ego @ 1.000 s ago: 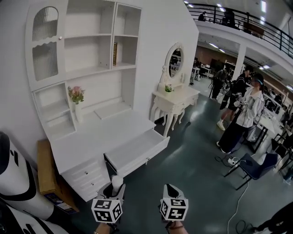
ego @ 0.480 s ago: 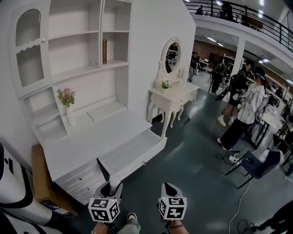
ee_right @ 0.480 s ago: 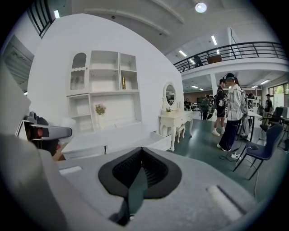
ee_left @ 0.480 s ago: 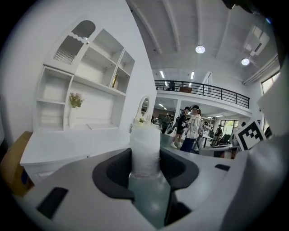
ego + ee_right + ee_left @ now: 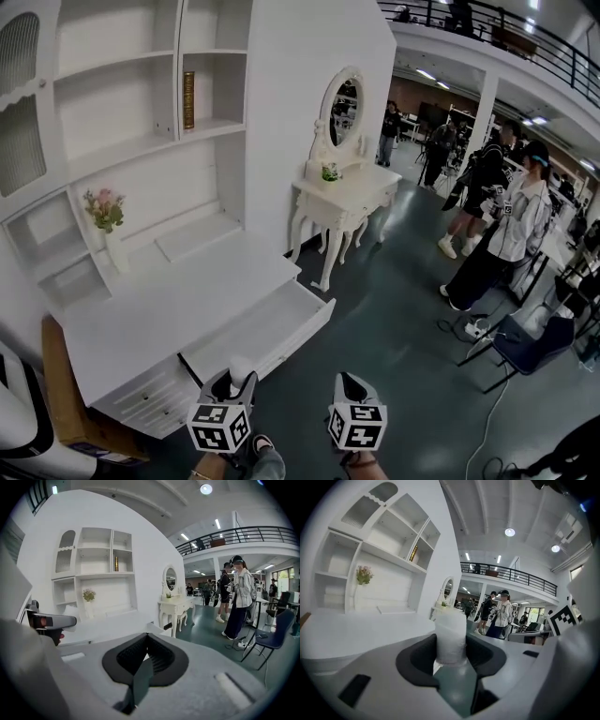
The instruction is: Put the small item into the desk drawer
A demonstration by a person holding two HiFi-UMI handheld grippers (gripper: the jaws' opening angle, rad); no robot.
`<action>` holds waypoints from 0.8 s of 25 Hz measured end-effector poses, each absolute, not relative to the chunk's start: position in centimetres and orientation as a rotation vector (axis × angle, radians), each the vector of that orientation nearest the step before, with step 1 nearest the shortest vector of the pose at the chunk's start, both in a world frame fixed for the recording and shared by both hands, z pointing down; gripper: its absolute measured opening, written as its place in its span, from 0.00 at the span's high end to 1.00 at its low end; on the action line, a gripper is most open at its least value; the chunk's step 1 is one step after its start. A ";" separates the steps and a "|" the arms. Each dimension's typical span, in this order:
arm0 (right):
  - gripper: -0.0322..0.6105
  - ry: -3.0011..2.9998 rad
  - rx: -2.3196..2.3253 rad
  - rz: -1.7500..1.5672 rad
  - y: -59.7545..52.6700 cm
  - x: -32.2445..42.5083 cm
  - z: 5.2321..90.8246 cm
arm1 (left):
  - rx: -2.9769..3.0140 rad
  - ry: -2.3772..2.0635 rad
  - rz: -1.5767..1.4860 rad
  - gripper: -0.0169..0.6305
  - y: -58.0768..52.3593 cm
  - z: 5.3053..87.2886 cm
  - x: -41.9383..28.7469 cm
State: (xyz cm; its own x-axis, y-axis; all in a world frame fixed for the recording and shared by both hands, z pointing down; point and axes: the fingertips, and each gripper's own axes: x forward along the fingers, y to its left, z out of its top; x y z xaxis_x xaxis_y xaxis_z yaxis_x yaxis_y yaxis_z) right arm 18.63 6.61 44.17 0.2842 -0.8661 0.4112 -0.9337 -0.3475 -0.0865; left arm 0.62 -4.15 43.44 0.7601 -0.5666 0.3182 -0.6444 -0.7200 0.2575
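Note:
My left gripper (image 5: pixel 230 392) is at the bottom of the head view, shut on a small white translucent cylinder (image 5: pixel 240 369) that stands upright between its pads. In the left gripper view the cylinder (image 5: pixel 451 627) fills the gap of the left gripper (image 5: pixel 451 647). The white desk (image 5: pixel 159 300) stands ahead and to the left, with its wide drawer (image 5: pixel 267 328) pulled open just beyond the left gripper. Beside it, my right gripper (image 5: pixel 349 388) has its jaws together and nothing in them; the right gripper view shows the right gripper (image 5: pixel 147 641) pointing towards the desk.
On the desk stands a shelf unit with a flower vase (image 5: pixel 108 230). A white vanity table with an oval mirror (image 5: pixel 342 192) is to the right of the desk. Several people (image 5: pixel 506 234), a chair (image 5: pixel 525 342) and a floor cable (image 5: pixel 473 330) are at the right. A cardboard box (image 5: pixel 66 403) lies at the left.
Both grippers have come closer to the desk; desk and drawer have slid left and loom larger. The left gripper still holds the cylinder, and the right is still shut.

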 end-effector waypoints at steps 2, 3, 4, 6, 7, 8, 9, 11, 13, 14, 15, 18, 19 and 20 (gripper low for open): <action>0.94 -1.685 2.379 0.584 3.9 20.0 43.8 | 2.616 -0.921 0.317 0.70 -6.8 43.2 2.3; 0.94 -1.685 2.382 0.583 2.6 20.8 43.7 | 2.621 -0.917 0.321 0.70 -8.0 43.1 3.2; 0.94 -1.686 2.386 0.583 1.3 21.6 43.6 | 2.624 -0.913 0.324 0.70 -9.3 43.0 4.0; 0.94 -1.692 2.393 0.584 -1.3 23.2 43.3 | 2.628 -0.907 0.327 0.70 -11.7 42.8 5.7; 0.94 -1.696 2.394 0.582 -2.6 23.8 43.1 | 2.629 -0.906 0.328 0.70 -12.9 42.6 6.5; 0.94 -1.700 2.392 0.580 -3.7 24.5 43.0 | 2.629 -0.907 0.330 0.70 -14.1 42.6 7.2; 0.94 -1.702 2.390 0.580 -4.9 25.1 43.0 | 2.627 -0.908 0.331 0.70 -15.2 42.6 7.8; 0.94 -1.701 2.388 0.585 -6.8 26.3 43.1 | 2.624 -0.907 0.328 0.70 -17.1 42.6 9.1; 0.94 -1.696 2.390 0.587 -8.4 27.4 43.1 | 2.628 -0.900 0.321 0.70 -18.8 42.5 10.2; 0.94 -1.694 2.390 0.588 -9.1 27.8 43.2 | 2.627 -0.899 0.320 0.70 -19.6 42.6 10.6; 0.94 -1.695 2.386 0.591 -9.9 28.1 43.3 | 2.622 -0.901 0.322 0.70 -20.3 42.8 11.0; 0.94 -1.706 2.360 0.616 -11.8 28.6 44.2 | 2.587 -0.914 0.341 0.70 -22.0 43.8 11.5; 0.94 -1.707 2.346 0.625 -12.2 28.8 44.6 | 2.575 -0.917 0.345 0.70 -22.3 44.1 11.8; 0.94 -1.709 2.330 0.635 -12.6 29.2 44.9 | 2.564 -0.922 0.347 0.70 -22.5 44.4 12.0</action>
State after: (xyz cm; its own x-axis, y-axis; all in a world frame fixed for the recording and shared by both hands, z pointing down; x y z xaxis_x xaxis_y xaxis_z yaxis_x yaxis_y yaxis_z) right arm 29.16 -12.62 44.87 0.2471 -0.8632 0.4403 -0.9413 -0.3217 -0.1024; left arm 12.00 -22.53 44.36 0.7525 -0.5540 0.3562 -0.6513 -0.7063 0.2775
